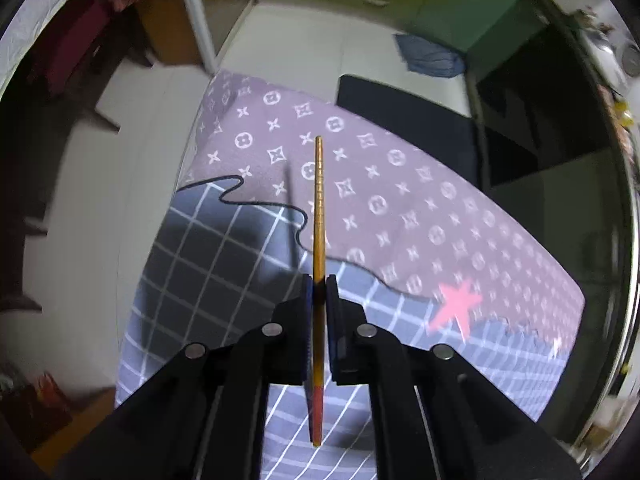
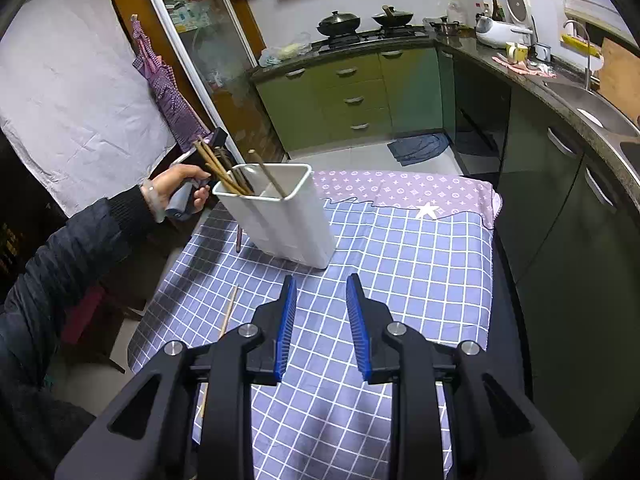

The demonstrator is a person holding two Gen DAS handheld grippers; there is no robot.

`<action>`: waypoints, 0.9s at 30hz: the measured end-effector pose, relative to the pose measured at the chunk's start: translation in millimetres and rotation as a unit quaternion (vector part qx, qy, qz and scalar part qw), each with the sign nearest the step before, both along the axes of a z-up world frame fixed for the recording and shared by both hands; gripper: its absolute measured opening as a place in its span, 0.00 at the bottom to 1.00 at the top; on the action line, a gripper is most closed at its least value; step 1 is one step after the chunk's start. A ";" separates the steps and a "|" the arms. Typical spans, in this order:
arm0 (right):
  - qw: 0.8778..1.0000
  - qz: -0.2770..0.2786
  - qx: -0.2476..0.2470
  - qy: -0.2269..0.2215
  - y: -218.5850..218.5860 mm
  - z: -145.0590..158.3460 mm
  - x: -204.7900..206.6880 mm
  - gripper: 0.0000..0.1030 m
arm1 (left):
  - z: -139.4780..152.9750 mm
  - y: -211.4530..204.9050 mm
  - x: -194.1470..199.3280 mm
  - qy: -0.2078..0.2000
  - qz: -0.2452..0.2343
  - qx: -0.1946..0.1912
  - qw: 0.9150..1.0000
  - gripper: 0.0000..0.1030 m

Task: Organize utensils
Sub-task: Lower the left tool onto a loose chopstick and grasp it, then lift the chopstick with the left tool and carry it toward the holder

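Observation:
My left gripper (image 1: 319, 284) is shut on a yellow-brown chopstick (image 1: 318, 208) with a red end, held above the table and pointing away. In the right wrist view the left gripper (image 2: 216, 140) is behind the white utensil holder (image 2: 280, 212), which has several chopsticks (image 2: 224, 176) standing in it. My right gripper (image 2: 321, 284) is open and empty above the checked cloth, in front of the holder. A light chopstick (image 2: 229, 312) lies on the cloth to the left of it. A dark chopstick (image 2: 239, 240) lies by the holder's left base.
The table carries a blue checked cloth (image 2: 400, 264) and a purple patterned cloth (image 2: 400, 188) at its far end. Green kitchen cabinets (image 2: 352, 96) and a counter with a sink (image 2: 592, 112) stand behind and to the right. The table's left edge drops to the floor.

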State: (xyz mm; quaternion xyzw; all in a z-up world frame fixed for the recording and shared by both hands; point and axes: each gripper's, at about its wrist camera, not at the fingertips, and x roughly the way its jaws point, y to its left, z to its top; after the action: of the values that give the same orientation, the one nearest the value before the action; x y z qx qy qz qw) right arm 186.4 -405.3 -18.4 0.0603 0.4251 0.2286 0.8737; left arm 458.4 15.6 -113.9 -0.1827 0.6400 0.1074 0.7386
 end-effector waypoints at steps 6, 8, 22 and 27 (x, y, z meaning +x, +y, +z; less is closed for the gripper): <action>1.000 0.008 -0.002 -0.010 15.7 7.7 -13.9 0.25 | 51.5 -11.5 -57.0 -0.086 -0.068 0.025 0.994 0.06; 1.000 0.011 -0.002 -0.012 21.2 8.9 -20.6 0.25 | 65.8 -19.7 -76.8 -0.111 -0.090 0.033 0.989 0.06; 1.000 0.017 -0.003 -0.022 30.0 13.9 -60.9 0.25 | 122.5 -64.8 -186.0 -0.218 -0.199 0.060 0.954 0.06; 1.000 0.013 0.001 -0.020 25.7 10.8 -63.6 0.25 | 151.2 -84.4 -205.6 -0.226 -0.232 0.058 0.944 0.06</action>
State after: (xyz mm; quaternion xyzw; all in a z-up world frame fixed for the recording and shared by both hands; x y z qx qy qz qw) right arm 122.8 -379.6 -7.6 0.0508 0.4078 0.2413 0.8791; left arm 252.8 -68.9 37.3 -0.0055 0.4733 -0.0741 0.8778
